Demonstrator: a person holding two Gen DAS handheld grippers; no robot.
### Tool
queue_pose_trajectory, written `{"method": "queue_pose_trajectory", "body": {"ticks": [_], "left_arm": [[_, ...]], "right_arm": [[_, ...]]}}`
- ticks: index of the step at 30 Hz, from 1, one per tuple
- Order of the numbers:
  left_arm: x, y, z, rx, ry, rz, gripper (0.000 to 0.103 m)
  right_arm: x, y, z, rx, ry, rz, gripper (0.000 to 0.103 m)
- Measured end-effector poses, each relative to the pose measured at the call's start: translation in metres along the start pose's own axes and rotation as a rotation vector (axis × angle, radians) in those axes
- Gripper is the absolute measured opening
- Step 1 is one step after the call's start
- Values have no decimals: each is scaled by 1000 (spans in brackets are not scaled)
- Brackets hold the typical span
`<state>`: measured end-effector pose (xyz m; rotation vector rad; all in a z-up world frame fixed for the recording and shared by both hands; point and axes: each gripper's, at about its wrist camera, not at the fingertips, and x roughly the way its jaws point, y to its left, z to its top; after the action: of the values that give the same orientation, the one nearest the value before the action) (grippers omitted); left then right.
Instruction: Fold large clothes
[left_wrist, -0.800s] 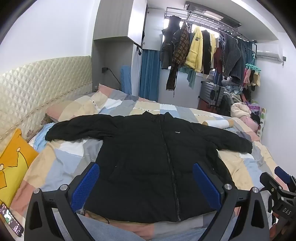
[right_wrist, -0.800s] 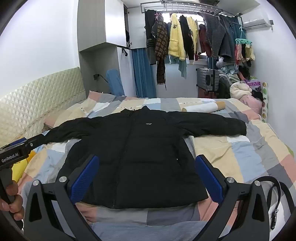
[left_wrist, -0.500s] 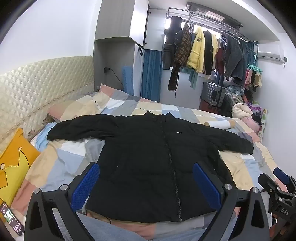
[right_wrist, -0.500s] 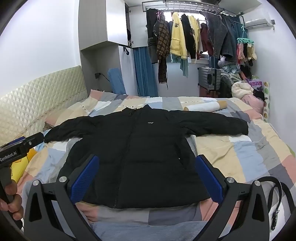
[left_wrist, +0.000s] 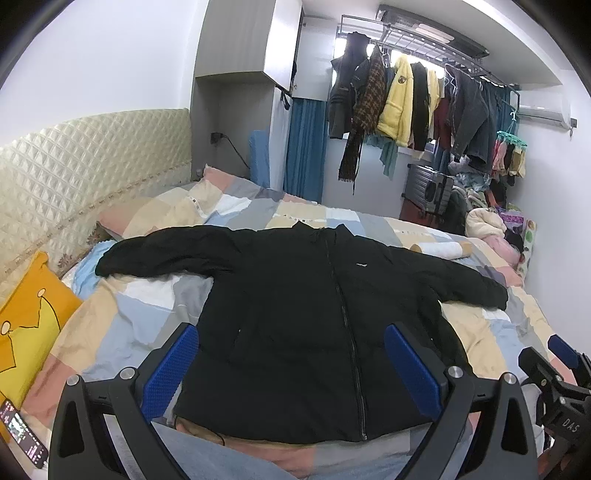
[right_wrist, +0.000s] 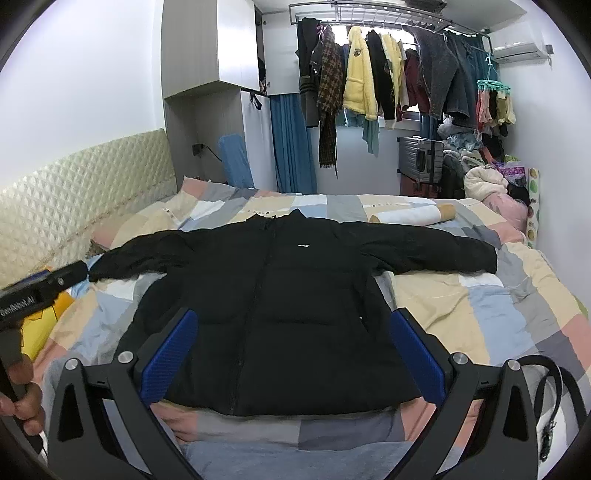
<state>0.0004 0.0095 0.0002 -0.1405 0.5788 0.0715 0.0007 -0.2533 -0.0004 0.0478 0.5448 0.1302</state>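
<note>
A black zip-up puffer jacket (left_wrist: 314, 306) lies flat and face up on the bed, both sleeves spread out sideways; it also shows in the right wrist view (right_wrist: 288, 295). My left gripper (left_wrist: 291, 365) is open and empty, held above the jacket's hem. My right gripper (right_wrist: 291, 354) is open and empty, also above the hem, a little further right. The right gripper's body shows at the right edge of the left wrist view (left_wrist: 557, 384). The left gripper's body shows at the left edge of the right wrist view (right_wrist: 40, 288).
The bed has a patchwork cover (right_wrist: 480, 306). A yellow pillow (left_wrist: 26, 332) and a phone (left_wrist: 22, 435) lie at the left. A white roll (right_wrist: 410, 214) lies behind the jacket. A black belt (right_wrist: 554, 391) lies at right. Clothes hang on a rack (right_wrist: 388, 77) behind.
Both grippers have drifted slightly, so the jacket sits a little differently in view. The jacket has not moved. Both grippers stay open.
</note>
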Motion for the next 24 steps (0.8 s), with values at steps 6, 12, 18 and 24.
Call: {"method": "queue_pose_trajectory", "body": {"ticks": [6, 12, 18, 24], "left_arm": [[-1, 2, 0, -1, -5, -2, 102], [-3, 4, 0, -3, -10, -3, 102], [-4, 5, 0, -2, -12, -5, 102], [-6, 4, 0, -1, -13, -5, 102]], "right_arm": [[3, 1, -2, -11, 15, -11, 103], [2, 1, -2, -12, 14, -8, 103], [1, 2, -1, -12, 15, -10, 103], [0, 4, -2, -22, 14, -17, 103]]}}
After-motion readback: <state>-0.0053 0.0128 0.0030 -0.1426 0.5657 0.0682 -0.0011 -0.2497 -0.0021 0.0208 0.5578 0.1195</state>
